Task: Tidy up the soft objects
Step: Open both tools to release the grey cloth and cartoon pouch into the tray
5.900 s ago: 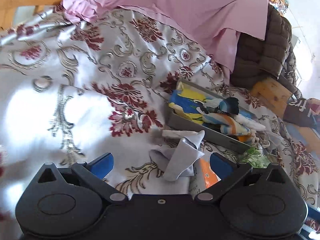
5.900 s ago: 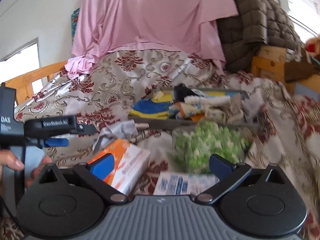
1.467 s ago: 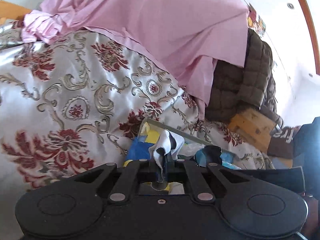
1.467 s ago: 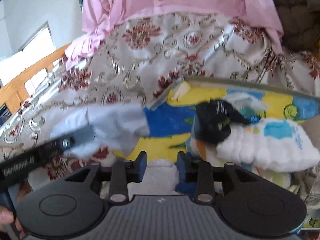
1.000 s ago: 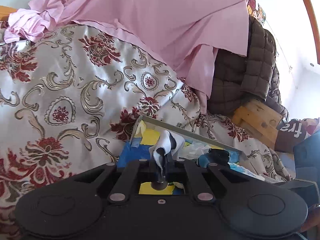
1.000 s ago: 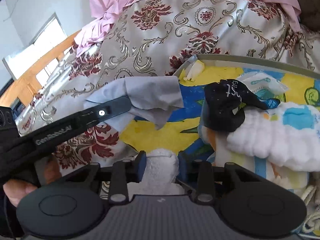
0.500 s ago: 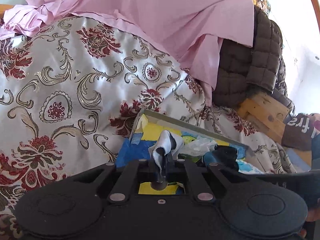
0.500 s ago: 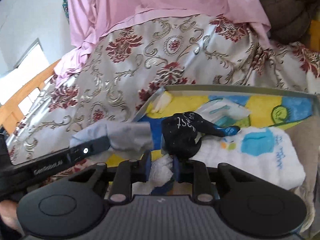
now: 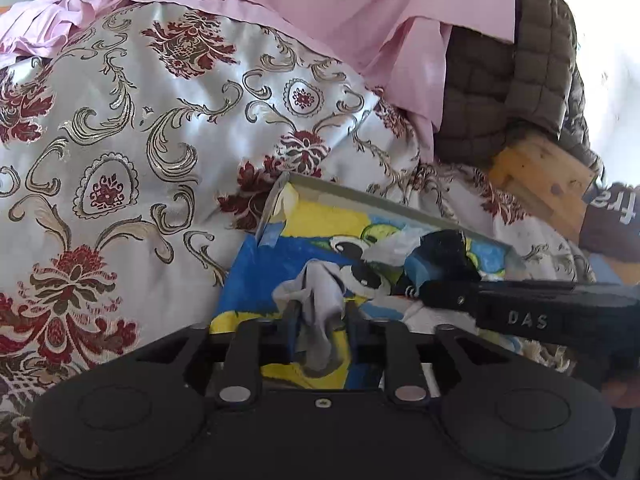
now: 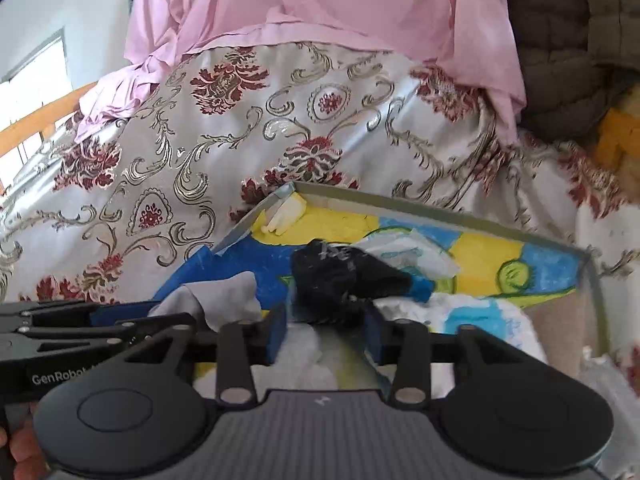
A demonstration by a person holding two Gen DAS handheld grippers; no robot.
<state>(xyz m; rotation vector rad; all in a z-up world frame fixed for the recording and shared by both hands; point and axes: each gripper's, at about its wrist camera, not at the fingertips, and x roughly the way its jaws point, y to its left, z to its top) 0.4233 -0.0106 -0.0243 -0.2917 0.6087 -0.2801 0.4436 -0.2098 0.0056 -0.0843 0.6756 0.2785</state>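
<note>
A grey-rimmed tray (image 9: 380,200) lined with a blue and yellow picture cloth lies on the floral bedspread. Over its near left corner my left gripper (image 9: 320,320) has its jaws opening, and a crumpled grey cloth (image 9: 320,292) hangs loose between them. The right wrist view shows the same grey cloth (image 10: 224,300) at the left gripper's fingers (image 10: 120,314). My right gripper (image 10: 324,332) is opening too, with a white fluffy piece (image 10: 304,348) lying between its fingers. A black sock-like item (image 10: 332,276) sits just beyond them in the tray (image 10: 440,208).
Also in the tray are a white towel with blue patches (image 10: 480,312) and a clear plastic packet (image 10: 408,252). A pink sheet (image 9: 320,20) and a brown quilted blanket (image 9: 520,80) rise behind. Wooden furniture (image 9: 540,176) stands at the right.
The left jaws have parted from the grey cloth, which now droops lower over the tray. The right jaws have widened around the white piece. The view sits closer to the tray.
</note>
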